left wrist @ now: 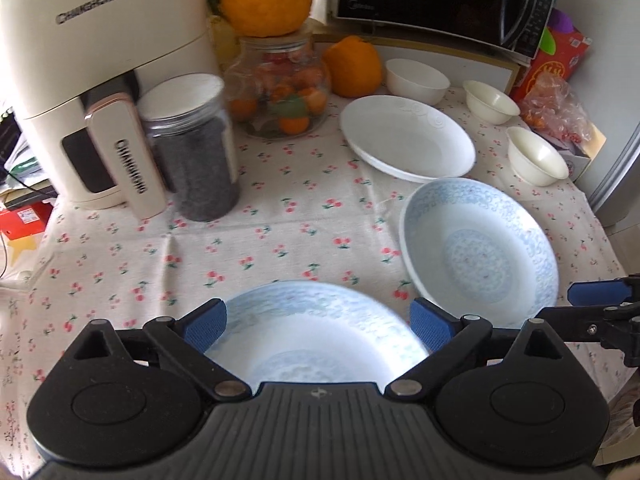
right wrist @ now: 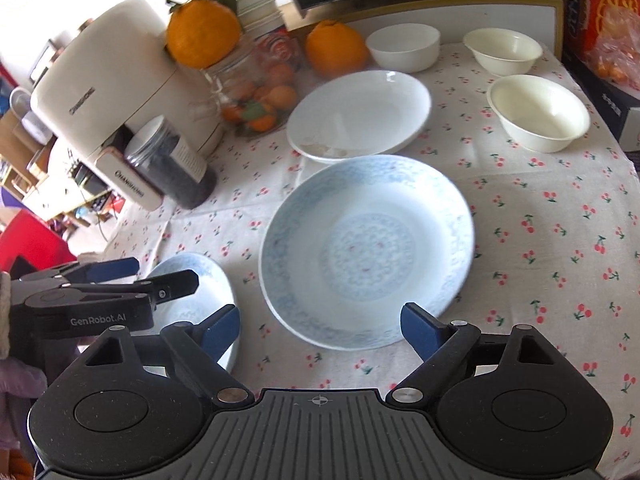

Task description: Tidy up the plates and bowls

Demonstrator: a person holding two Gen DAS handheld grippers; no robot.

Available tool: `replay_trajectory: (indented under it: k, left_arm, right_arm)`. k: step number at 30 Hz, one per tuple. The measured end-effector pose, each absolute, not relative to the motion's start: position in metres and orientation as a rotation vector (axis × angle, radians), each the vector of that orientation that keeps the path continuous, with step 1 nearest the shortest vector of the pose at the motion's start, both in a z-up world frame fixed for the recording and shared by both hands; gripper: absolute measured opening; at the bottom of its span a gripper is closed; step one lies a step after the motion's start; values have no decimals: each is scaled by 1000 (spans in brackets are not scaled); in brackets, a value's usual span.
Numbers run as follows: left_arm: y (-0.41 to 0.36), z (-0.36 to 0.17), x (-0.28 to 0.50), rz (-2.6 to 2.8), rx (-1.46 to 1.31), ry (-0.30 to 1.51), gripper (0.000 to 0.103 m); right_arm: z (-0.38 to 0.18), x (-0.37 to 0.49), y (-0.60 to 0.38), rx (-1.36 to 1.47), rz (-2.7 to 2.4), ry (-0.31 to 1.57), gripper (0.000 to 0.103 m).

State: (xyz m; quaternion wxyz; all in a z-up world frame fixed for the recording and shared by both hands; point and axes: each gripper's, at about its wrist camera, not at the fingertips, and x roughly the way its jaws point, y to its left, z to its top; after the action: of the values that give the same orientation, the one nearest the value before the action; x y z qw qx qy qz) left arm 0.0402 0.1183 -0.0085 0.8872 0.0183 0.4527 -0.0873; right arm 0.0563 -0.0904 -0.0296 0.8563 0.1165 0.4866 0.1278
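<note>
Both grippers hung open over two blue-patterned plates on the cherry-print tablecloth.

The near plate lay below the left gripper, the second plate ahead of the right gripper. Glazed china looked stiff, slippery and breakable, best pinched at the rim. Both jaws stood spread wide, holding nothing.

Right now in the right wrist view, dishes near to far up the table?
Right gripper, open → large blue-patterned plate → plain white plate → white bowl at the back. The two cream bowls sit off to the right, so I left them out.
</note>
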Motion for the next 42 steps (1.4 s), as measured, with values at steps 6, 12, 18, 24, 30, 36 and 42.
replay_trajectory:
  k: [6,12,18,24,30,36,42]
  left_arm:
    - [155,-9,30,-144,12,941,99]
    - [184,-16,24,-114,-25,981,99]
    - [203,-18,22,-120,-90,1021,96]
    - [213,-26,22,-128,-153,1068,81]
    - [217,-34,23,-138,-182,1138,60]
    - [222,-40,23,-137,-200,1192,42]
    - [223,-42,24,-140,-213,1219,24]
  right_arm:
    - [-37,58,-60,207,308,1051,89]
    - [-45,59,-35,186,339,1080,89]
    - [-50,60,-21,200,360,1100,89]
    - [-56,64,-12,238,351,1131,89]
    - [-66,68,-10,285,339,1171,89]
    - [-75,70,-13,297,314,1192,81]
    - [-82,71,-13,310,311,1219,50]
